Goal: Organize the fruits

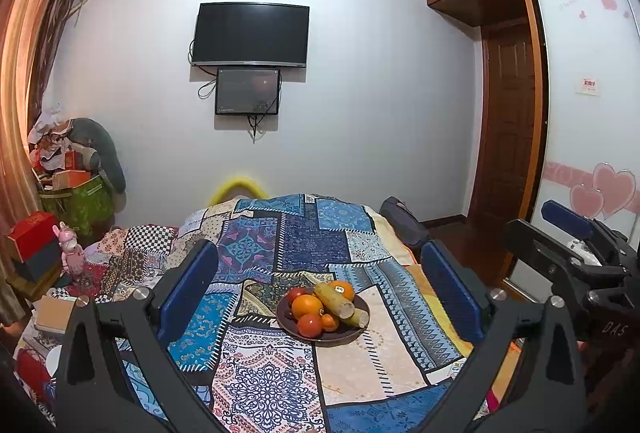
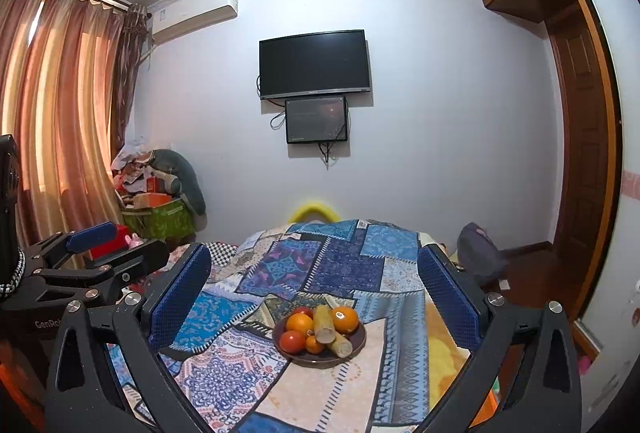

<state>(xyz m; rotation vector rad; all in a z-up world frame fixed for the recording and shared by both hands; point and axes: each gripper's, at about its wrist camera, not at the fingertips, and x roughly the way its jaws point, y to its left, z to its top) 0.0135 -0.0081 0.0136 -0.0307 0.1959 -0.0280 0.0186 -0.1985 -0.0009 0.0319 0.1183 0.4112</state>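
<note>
A dark brown plate (image 1: 352,335) (image 2: 358,347) sits on the patchwork blue bedspread (image 1: 280,241) (image 2: 344,261). On it lie two oranges (image 1: 307,306) (image 2: 345,319), red tomatoes (image 1: 310,325) (image 2: 292,341), a small tangerine (image 1: 329,321) and pale yellow-green cane pieces (image 1: 338,303) (image 2: 325,321). My left gripper (image 1: 318,269) is open and empty, held above the bed short of the plate. My right gripper (image 2: 314,273) is open and empty, also short of the plate. Each gripper shows at the other view's edge, the right one (image 1: 576,233) and the left one (image 2: 92,245).
A TV (image 1: 251,35) and a smaller screen (image 1: 247,91) hang on the far wall. A cluttered green bin (image 1: 78,203), a red box (image 1: 34,237) and a pink toy (image 1: 71,253) stand at left. A dark bag (image 2: 480,253) and wardrobe (image 1: 580,113) are at right.
</note>
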